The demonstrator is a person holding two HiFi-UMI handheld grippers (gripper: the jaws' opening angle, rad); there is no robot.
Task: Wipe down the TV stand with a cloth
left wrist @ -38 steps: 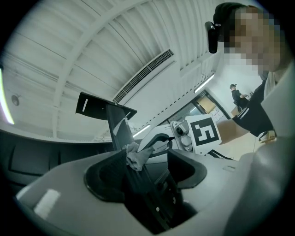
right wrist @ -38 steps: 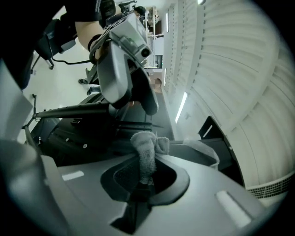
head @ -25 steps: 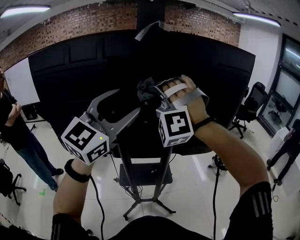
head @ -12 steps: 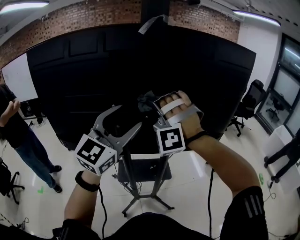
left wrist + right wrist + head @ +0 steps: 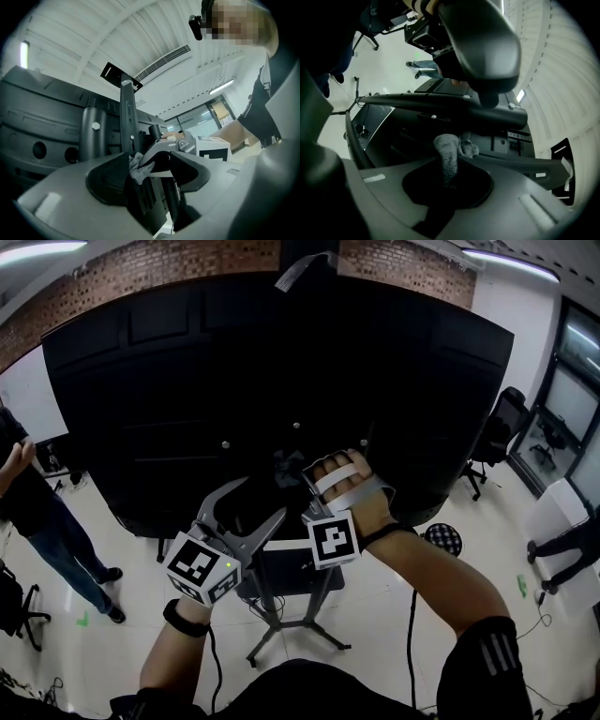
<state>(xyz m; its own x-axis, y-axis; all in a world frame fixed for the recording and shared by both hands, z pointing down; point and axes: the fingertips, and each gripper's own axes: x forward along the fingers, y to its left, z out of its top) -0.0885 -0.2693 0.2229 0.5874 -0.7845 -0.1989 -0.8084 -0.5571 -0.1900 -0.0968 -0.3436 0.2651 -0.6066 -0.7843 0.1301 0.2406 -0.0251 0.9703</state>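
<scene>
The black TV stand (image 5: 317, 589) holds a big screen whose dark back (image 5: 234, 381) fills the head view. A crumpled dark grey cloth (image 5: 286, 468) is pressed against the middle of that back, with my right gripper (image 5: 300, 476) shut on it. In the right gripper view the cloth (image 5: 447, 152) sticks out of the shut jaws of my right gripper (image 5: 450, 180), under a black bar of the stand (image 5: 440, 105). My left gripper (image 5: 248, 503) stands open just left of and below the cloth, holding nothing. Past its jaws, my left gripper (image 5: 145, 187) sees the cloth (image 5: 137, 169) and the stand's column (image 5: 129, 117).
A person (image 5: 28, 493) stands at the left by a whiteboard (image 5: 33, 395). An office chair (image 5: 502, 442) and another person (image 5: 572, 542) are at the right. A round stool (image 5: 441, 538) and cables lie on the pale floor near the stand's legs (image 5: 281, 638).
Both grippers have come down the back of the screen, the right one carrying the cloth with it. The left gripper stays open beside it.
</scene>
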